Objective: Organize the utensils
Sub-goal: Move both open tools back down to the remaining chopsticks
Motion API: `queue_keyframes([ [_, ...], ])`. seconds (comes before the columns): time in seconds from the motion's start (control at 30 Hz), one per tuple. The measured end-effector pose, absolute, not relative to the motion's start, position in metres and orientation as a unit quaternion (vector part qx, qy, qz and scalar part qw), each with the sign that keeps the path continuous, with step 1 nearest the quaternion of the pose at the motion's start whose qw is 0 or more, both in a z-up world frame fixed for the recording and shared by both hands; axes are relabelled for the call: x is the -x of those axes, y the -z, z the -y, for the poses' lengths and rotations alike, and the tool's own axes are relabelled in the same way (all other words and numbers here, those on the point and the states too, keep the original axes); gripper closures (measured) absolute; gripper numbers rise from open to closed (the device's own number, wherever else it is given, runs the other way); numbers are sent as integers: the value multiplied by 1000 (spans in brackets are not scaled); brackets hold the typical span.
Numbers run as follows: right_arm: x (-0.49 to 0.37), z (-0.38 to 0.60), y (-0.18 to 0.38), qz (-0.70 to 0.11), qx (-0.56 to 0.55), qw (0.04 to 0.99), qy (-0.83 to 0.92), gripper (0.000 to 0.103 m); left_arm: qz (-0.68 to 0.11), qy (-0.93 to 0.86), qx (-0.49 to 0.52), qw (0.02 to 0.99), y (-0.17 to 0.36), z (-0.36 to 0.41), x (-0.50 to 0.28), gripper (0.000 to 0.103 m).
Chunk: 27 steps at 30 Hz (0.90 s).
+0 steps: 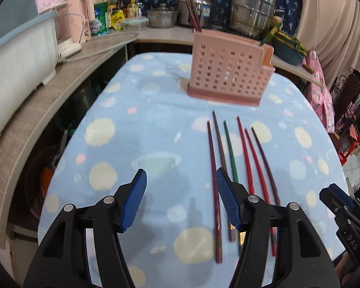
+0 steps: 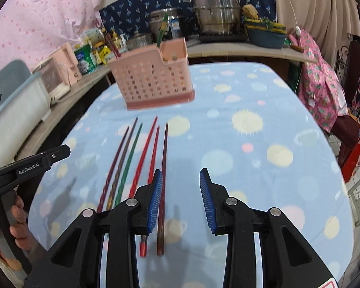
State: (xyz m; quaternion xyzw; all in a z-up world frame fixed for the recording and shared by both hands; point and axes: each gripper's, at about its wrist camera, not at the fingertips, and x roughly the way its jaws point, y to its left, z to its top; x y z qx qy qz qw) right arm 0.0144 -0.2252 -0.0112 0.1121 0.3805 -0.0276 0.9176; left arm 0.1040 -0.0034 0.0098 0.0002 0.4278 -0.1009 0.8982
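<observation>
1. Left gripper [image 1: 181, 193]: fingers released, nothing between them, above the worktop [image 1: 156, 120].
2. Right gripper [image 2: 181, 192]: fingers released, empty.
3. Six chopsticks [image 1: 230, 158] lie side by side at the left gripper's one o'clock.
4. Pink holder [image 1: 230, 72] stands upright at twelve o'clock beyond them.
</observation>
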Motion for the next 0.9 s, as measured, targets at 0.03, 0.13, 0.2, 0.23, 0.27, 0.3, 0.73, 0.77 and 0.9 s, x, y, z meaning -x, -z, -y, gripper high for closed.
queue_keyframes([
  [0.03, -11, 222, 17, -386, -110, 916, 26, 71, -434, 100, 1, 896, -4, 2, -101, 46],
  [0.13, -5, 213, 31, -401, -105, 910, 24, 71, -448, 100, 0, 888, 9, 0, -93, 46],
  [0.2, -2, 208, 38, -407, -104, 907, 20, 71, -456, 100, -4, 885, 17, 0, -89, 46],
  [0.23, -1, 206, 41, -410, -102, 906, 19, 71, -459, 99, -5, 883, 20, -1, -87, 46],
  [0.27, -1, 204, 43, -413, -100, 905, 18, 71, -462, 100, -5, 881, 23, -2, -85, 46],
  [0.3, -1, 202, 46, -416, -100, 904, 16, 71, -463, 100, -5, 881, 25, -2, -83, 46],
  [0.73, -4, 192, 58, -432, -91, 897, 5, 84, -480, 111, -16, 870, 39, 4, -73, 46],
  [0.77, -4, 192, 58, -434, -91, 897, 4, 85, -480, 113, -17, 870, 40, 5, -72, 46],
  [0.9, -5, 192, 62, -438, -89, 894, 3, 91, -481, 120, -21, 868, 40, 10, -69, 43],
])
